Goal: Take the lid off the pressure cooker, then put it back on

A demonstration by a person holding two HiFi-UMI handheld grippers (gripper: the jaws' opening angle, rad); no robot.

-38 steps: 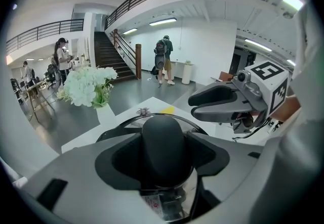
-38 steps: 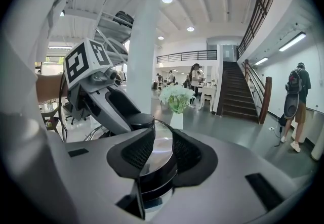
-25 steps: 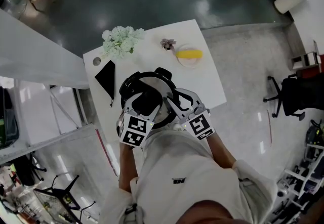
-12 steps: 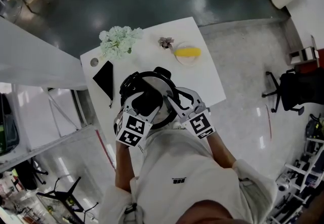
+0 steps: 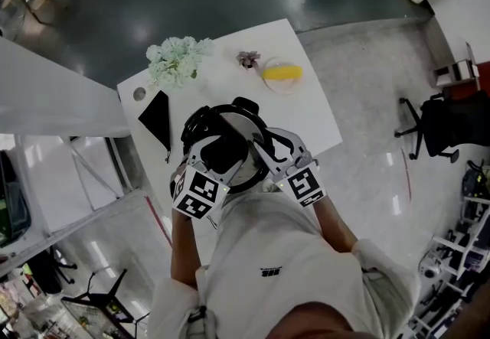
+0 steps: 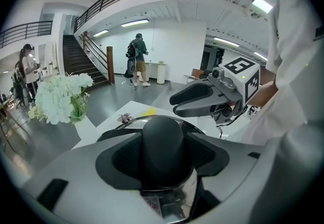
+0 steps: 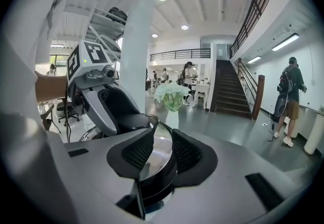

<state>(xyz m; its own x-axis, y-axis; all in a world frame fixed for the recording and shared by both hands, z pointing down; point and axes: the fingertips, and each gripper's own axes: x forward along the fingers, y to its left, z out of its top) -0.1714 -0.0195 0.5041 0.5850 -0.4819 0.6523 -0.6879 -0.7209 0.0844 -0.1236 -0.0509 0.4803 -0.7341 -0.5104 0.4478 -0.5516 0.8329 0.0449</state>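
Your left gripper (image 6: 164, 153) reaches down over the cooker (image 5: 200, 120), its jaws fairly wide and closed on the black knob (image 6: 163, 137) at the middle of the lid (image 5: 239, 126). Both ribbed pads press against the knob's sides.

Your right gripper (image 7: 161, 156) comes in from the right. Its jaws are narrow and clamped on the thin shiny rim (image 7: 160, 143) at the cooker's near right edge. From here you cannot tell whether that edge belongs to the lid or to the pot. The two grippers sit close together, tips almost meeting over the lid.

The lid lies on top of the cooker. Whether it is locked or only resting there does not show. The cooker stands on the near part of the white table (image 5: 310, 119), just in front of you, with a black handle pointing to the far side.

Left of the cooker lies a flat black pouch (image 5: 158, 118), just beside it. A bunch of pale flowers (image 5: 178, 60) stands at the far left corner. At the far right sits a plate (image 5: 280, 85) with something yellow (image 5: 283, 72) on it, and a small dried flower (image 5: 248, 60) lies just left of the plate. All of these are well apart from both grippers.
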